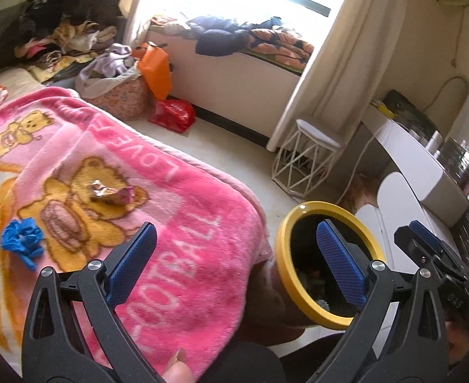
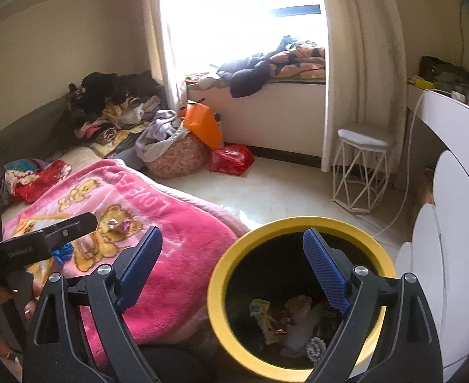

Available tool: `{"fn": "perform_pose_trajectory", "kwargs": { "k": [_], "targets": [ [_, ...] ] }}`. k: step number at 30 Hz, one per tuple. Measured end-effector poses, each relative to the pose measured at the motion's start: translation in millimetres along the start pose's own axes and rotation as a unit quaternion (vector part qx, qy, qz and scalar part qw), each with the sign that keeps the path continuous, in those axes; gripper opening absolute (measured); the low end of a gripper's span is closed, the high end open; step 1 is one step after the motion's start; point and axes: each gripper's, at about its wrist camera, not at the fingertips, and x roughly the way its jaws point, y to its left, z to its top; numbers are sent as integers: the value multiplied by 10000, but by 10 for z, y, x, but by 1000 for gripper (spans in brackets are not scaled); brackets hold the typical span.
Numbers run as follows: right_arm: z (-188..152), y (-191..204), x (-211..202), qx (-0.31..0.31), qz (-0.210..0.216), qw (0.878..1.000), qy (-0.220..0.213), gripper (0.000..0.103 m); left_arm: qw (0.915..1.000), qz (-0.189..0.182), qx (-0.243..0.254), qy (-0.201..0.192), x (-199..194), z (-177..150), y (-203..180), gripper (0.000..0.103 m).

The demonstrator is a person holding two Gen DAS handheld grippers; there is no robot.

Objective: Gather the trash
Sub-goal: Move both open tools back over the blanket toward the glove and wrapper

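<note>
Bedroom, daylit, cluttered: pink bear-print blanket [image 1: 113, 172] spread over the bed, tiled floor beyond, white wire stool [image 1: 307, 159] by the curtain. Item one, yellow-rimmed bin [image 2: 215, 290], standing on the floor just beside the bed's near corner, already holding wrappers and scraps. Item two, crumpled foil wrapper [image 1: 111, 191], lying on the blanket over the printed bear. Item three, crumpled blue scrap [image 1: 22, 239], also on the blanket, nearer my left side and apart from the wrapper. My left gripper [image 1: 237, 261]: jaws released and spread wide, nothing between them, pointing down over the blanket's edge toward both scraps. My right gripper [image 2: 234, 274]: jaws wide and empty, hovering above the bin mouth, one blue pad crossing the dark opening. Step in hand, as I judge it: fetch the next piece from the blanket. Recommended handling: take the left gripper to the blue scrap or the wrapper, come down steeply so the pads straddle the piece rather than plough the plush pile, close only on the trash and not on a fold of blanket, then lift clear before swinging to the bin. Pose: both hands low, tilted downward, left aimed at the bed, right at the bin.
</note>
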Motion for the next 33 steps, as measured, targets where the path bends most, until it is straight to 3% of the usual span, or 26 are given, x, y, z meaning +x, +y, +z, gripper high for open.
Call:
{"fn": "perform_pose_trajectory", "kwargs": {
  "k": [14,33],
  "targets": [
    [109,648,441,-616,626,9958,262,88,9964,603,-572,-142,-116,44,731,92],
    [197,1528,1255,-1267,1381,9801,650,88,9826,1412,-1196,-153,-232,-8,1661,92]
  ]
}}
